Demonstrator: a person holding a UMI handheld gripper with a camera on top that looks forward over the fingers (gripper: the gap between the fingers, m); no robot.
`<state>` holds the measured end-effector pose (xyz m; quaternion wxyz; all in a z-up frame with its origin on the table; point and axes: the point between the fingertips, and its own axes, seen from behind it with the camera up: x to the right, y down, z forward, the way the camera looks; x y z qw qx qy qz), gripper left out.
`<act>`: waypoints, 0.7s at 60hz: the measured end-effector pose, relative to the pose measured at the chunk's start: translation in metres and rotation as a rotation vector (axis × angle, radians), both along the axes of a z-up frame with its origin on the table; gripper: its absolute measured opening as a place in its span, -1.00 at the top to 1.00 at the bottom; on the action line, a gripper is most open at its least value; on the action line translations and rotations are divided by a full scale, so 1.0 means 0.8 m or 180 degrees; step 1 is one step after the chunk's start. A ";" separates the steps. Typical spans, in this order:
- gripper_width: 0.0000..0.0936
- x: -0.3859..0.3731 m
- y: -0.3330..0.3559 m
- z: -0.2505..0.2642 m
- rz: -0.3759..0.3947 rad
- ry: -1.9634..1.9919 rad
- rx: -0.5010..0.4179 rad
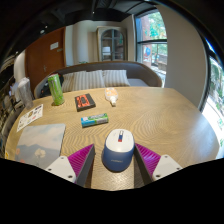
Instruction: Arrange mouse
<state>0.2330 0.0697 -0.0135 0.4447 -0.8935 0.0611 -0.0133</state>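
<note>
- While resting on the round wooden table (165, 115), sits between the two fingers: a computer mouse (118, 150), blue-grey and white with a red mark near its top.
- Spread apart, gripper (113, 158), with a gap visible between the mouse and each magenta pad (80, 158); no pinch on it.
- Just left of the left finger: a pale flat mouse mat (40, 142) lying on the tabletop.
- Ahead of the mouse, toward the table's middle: a small green rectangular box (94, 119), flat on its side.
- Farther on: a dark red-and-black box (85, 101), and to its right a small white object (112, 97), too small to identify.
- Near the far left rim: an upright green cylindrical can (56, 89), plus printed paper sheets (29, 116) at the table's left edge.
- Beyond the table: a grey sofa (100, 76), a wooden door (45, 58), a glass-fronted cabinet (112, 43), bright windows (153, 40) on the right wall.
</note>
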 end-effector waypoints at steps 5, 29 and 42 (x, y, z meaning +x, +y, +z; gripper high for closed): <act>-0.62 0.003 0.014 -0.001 -0.0094 0.0004 0.0019; 0.10 0.011 -0.021 0.111 -0.0507 -0.0168 0.0590; 0.12 -0.151 -0.026 0.312 -0.0097 -0.0105 0.1373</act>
